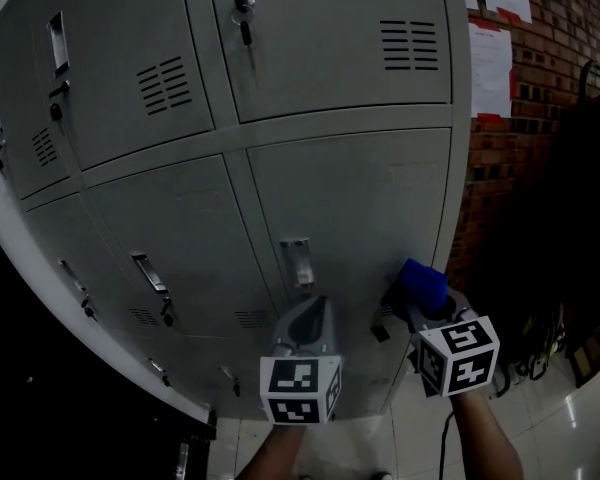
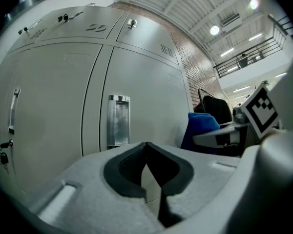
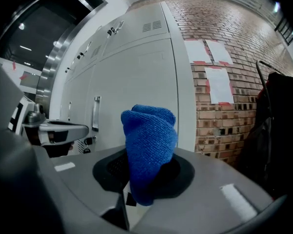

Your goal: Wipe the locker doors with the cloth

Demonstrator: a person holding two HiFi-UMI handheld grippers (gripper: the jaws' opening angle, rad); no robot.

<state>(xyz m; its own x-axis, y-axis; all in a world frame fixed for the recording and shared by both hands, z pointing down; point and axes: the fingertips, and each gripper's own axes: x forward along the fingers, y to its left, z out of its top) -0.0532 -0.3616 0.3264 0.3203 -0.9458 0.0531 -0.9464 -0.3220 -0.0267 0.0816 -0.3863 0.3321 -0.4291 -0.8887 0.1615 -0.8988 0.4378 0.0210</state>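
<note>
Grey locker doors [image 1: 350, 198] fill my feed, and nearest me the left gripper [image 2: 146, 152] sits with jaws together on nothing, while beside it my right gripper [image 1: 417, 310] pinches the blue cloth [image 1: 421, 286] close to the lower right door, a brick wall [image 1: 560, 38] beyond.

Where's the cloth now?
The blue cloth is clamped in the right gripper, low right in the head view, before the locker door, between its handle and the brick wall.
</note>
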